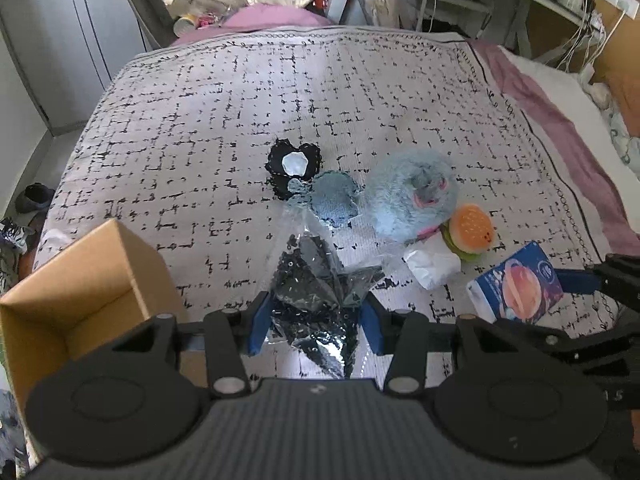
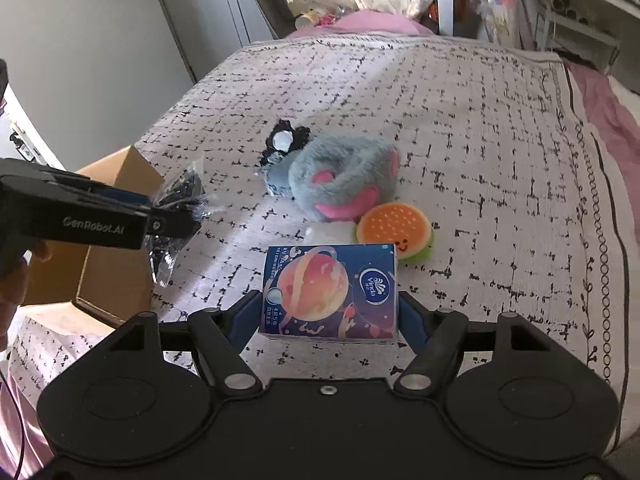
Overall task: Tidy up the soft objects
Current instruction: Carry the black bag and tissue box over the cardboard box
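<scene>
Both grippers are loaded right now. The left gripper [image 1: 314, 322] is clamped on a clear plastic bag of dark stuff [image 1: 320, 300] (can't tell what's inside, something black and glittery), and the bag hangs off the bed. The right gripper [image 2: 326, 318] has its blue pads pressed on both short sides of a Vinda tissue pack [image 2: 330, 292], long face up, lifted a bit off the patterned bedspread [image 2: 460, 120].

What matters next is the cardboard box [image 1: 80, 280]. From the left gripper it sits at about 9 o'clock, just beside it, flaps open; the part of its inside I can see looks empty. So the left hand is clearly the nearer one, and I'd guess the bag goes in first, with the tissue pack crossing over after.

On the bed at 12 o'clock: a grey-blue plush toy [image 2: 344, 178], a burger plush [image 2: 394, 232] touching it, a blue knitted piece [image 1: 334, 200], a black crochet piece [image 1: 294, 164] and a white wad [image 1: 432, 264].
</scene>
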{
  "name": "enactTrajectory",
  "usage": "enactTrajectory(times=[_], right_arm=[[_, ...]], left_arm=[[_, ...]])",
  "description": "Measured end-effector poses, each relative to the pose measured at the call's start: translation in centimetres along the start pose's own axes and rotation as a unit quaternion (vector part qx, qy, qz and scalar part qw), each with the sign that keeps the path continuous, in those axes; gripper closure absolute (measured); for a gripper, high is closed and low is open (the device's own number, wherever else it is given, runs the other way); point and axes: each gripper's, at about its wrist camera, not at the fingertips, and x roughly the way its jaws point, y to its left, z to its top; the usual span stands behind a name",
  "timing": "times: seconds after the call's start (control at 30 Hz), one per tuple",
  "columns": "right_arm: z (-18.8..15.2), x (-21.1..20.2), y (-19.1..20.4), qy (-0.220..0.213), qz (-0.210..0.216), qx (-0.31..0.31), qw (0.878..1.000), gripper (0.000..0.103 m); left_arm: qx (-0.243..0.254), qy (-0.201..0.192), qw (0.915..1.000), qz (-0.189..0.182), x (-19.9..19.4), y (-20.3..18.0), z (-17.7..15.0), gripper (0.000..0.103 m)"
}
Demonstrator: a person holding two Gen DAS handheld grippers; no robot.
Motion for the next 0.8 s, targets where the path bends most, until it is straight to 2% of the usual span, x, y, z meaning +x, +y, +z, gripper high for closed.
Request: enactTrajectory(times=[0.4, 0.8], right_arm=[[1.0, -2.7, 2.0, -0.037, -0.015, -0.016, 0.999, 0.033], [2.0, -3.8, 6.0, -0.06, 0.001, -0.051, 0.997, 0.033]], left_arm=[[-0.03, -0.045, 0.9985, 0.003, -4.9, 1.9, -2.3, 0.056], [-0.078, -0.074, 0.994, 0.021, -8.2, 5.9, -5.1, 0.056]])
